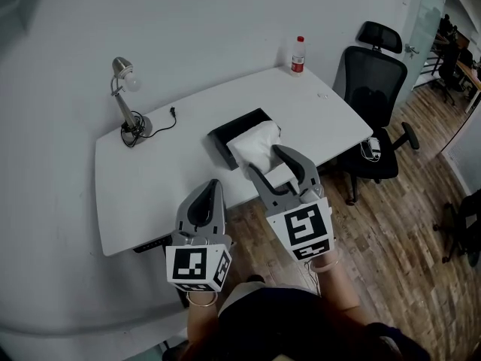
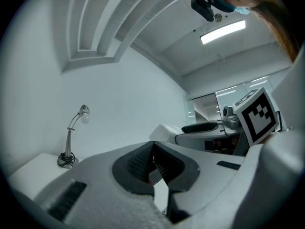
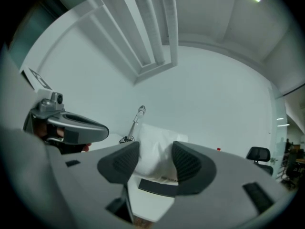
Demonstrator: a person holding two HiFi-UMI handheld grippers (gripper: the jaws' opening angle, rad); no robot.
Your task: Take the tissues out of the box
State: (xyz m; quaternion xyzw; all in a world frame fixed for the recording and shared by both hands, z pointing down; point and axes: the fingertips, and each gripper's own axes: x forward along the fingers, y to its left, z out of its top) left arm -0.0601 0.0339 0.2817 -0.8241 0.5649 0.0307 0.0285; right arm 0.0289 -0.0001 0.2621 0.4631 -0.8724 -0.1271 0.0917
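A black tissue box (image 1: 230,134) lies on the white table (image 1: 150,179), and a tall bunch of white tissues (image 1: 255,144) stands out of its top. My right gripper (image 1: 265,162) hovers just on the near side of the tissues with its jaws wide apart. In the right gripper view the tissues (image 3: 155,149) show in the gap of the right gripper (image 3: 155,160), and no pad presses on them. My left gripper (image 1: 213,186) is held over the table's front edge, left of the box. The left gripper (image 2: 153,150) is shut with nothing in it.
A desk lamp (image 1: 124,96) with its cord stands at the table's back left. A red-capped bottle (image 1: 298,54) is at the far right corner. A black office chair (image 1: 373,96) stands right of the table on the wooden floor (image 1: 391,232).
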